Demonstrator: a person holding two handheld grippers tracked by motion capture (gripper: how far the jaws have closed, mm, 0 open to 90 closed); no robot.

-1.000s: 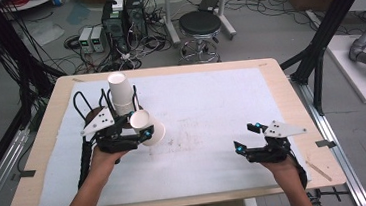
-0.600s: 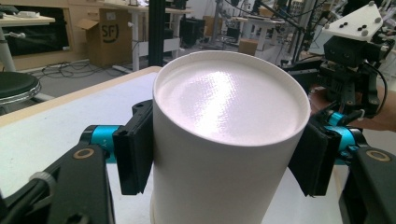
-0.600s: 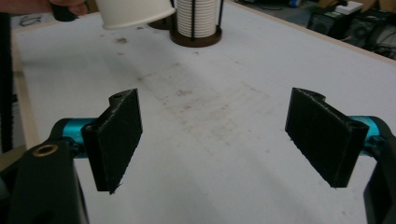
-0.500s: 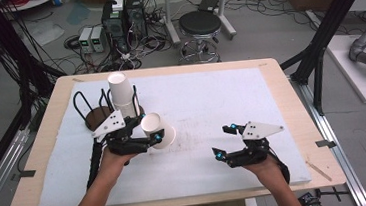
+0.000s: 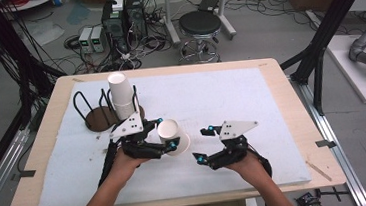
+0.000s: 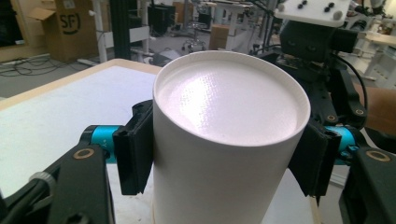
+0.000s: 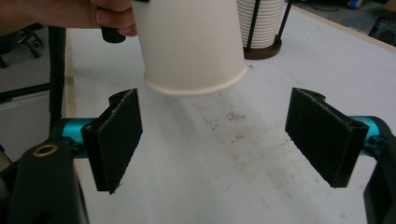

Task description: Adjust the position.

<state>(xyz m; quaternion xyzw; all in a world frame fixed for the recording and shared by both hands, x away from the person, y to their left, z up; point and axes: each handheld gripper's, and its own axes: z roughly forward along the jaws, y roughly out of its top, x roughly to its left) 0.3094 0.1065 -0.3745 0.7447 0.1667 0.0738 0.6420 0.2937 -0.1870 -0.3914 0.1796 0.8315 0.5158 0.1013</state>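
Left gripper [image 5: 166, 134] clamped on a white paper cup [image 5: 173, 136], pads pressed to both sides of its wall, seen close up in left gripper view [image 6: 224, 140]. Cup [image 6: 229, 154] held tipped on its side above the table [image 5: 287, 174], closed bottom facing back toward the left gripper's camera, open rim aimed at the right gripper [image 5: 203, 144]. Roughly mid-table, a bit left of centre, near the person's edge.

Right gripper spread wide, nothing between its pads, jaws standing well apart in right gripper view [image 7: 229, 135]. Cup's rolled rim [image 7: 196, 84] hanging just ahead of and above those pads, not touching either. Left hand [image 7: 70, 16] wrapped round the gripper body behind the cup, fingers showing top left.

Grippers near each other, facing across a short gap, cup between them but gripped on left side only.

Behind the left gripper: stack of white cups [image 5: 122, 95] upright in a black wire holder w/ dark round base [image 5: 99, 119], near the table's far left corner. Same stack in right gripper view [image 7: 259, 21], beyond the held cup. White mat [image 5: 231, 99] over tabletop, some brown specks on it [image 7: 233, 126].

Stool [image 5: 199, 24] and electronics boxes on floor beyond the table.
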